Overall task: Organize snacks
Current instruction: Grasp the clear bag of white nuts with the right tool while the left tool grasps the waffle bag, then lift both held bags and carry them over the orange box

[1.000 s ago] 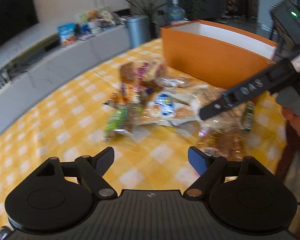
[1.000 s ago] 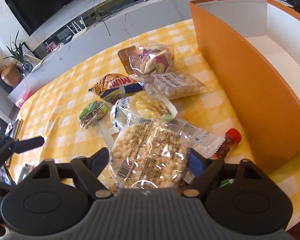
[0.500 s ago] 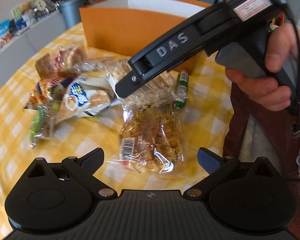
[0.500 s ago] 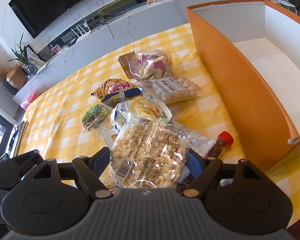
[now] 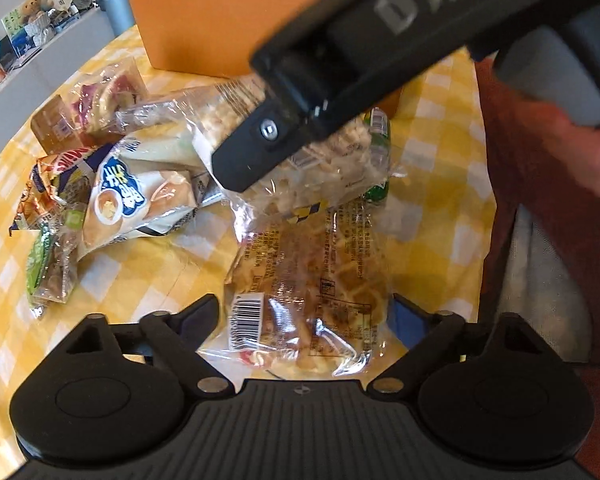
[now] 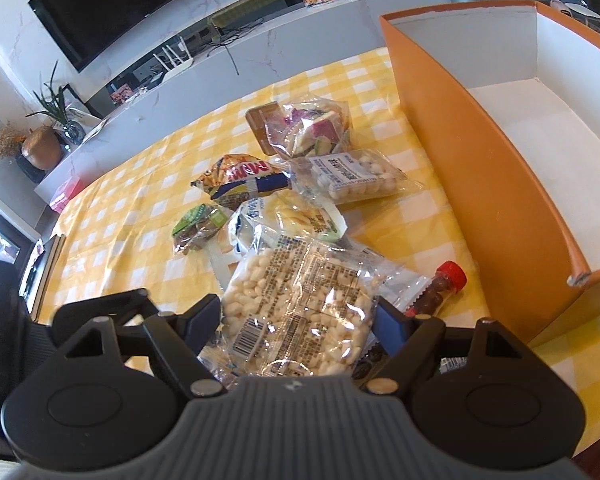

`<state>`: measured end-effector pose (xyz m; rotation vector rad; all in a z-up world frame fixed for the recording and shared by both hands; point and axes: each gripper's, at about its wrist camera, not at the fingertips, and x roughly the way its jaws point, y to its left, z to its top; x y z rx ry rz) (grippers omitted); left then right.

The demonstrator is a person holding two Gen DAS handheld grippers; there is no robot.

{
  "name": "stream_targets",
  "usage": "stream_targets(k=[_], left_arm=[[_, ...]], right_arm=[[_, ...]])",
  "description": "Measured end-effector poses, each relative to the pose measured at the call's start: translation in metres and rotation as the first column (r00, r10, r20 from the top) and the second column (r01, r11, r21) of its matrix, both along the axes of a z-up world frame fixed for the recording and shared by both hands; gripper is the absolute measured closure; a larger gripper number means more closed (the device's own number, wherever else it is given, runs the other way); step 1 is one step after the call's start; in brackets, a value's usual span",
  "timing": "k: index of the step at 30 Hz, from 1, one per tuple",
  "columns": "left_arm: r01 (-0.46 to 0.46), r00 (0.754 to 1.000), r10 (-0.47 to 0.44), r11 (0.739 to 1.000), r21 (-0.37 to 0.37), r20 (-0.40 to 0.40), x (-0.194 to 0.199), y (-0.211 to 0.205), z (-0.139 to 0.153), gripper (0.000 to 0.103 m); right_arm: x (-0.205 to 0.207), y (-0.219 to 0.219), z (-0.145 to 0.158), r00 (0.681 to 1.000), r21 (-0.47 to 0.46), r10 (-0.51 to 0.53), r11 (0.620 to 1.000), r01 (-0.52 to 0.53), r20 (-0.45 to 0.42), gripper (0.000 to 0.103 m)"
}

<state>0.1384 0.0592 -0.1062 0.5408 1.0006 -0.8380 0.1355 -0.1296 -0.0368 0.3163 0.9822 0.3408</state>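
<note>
while your two grippers hung over the snack pile on the yellow checked table (image 6: 120,200), each had a clear bag lying between its jaws. your right gripper (image 6: 298,320) stood with its jaws wide, and the bag of pale puffed pieces (image 6: 296,312) lay in the gap; the bag's edges came close to both pads, but i could not tell whether they pressed on it. just beyond the right-hand pad lay a small red-capped bottle (image 6: 440,286), and past that stood the orange box (image 6: 500,200), open and white inside. your left gripper (image 5: 306,314) also had its jaws wide, with the waffle bag (image 5: 312,288) between them, its sides near the pads but not visibly squeezed. ahead of those jaws your right gripper's black finger crossed the view over the puffed bag (image 5: 320,160). to the left of the jaws lay a white and blue cake packet (image 5: 140,200) and a green packet (image 5: 44,264).
</note>
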Motion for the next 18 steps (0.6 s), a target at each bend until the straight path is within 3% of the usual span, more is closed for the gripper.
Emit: stream_targets(k=[9,13,18], left_arm=[[-0.055,0.998,0.054,0.998,0.038,0.035,-0.012,-0.013,0.000,0.013],[-0.122,0.991,0.120,0.992,0.043,0.059,-0.019,-0.017,0.000,0.016],[-0.243,0.967,0.245,0.970,-0.027,0.067,-0.032,-0.013,0.009,0.016]], right_arm=[[-0.010,-0.006,0.010,0.999,0.009,0.036,0.999,-0.036,0.037,0.024],[-0.016,-0.012,0.018,0.997,0.016,0.036,0.999,-0.037,0.062,0.024],[-0.024,-0.026,0.033,0.993,0.030,0.032,0.999,-0.035,0.117,0.024]])
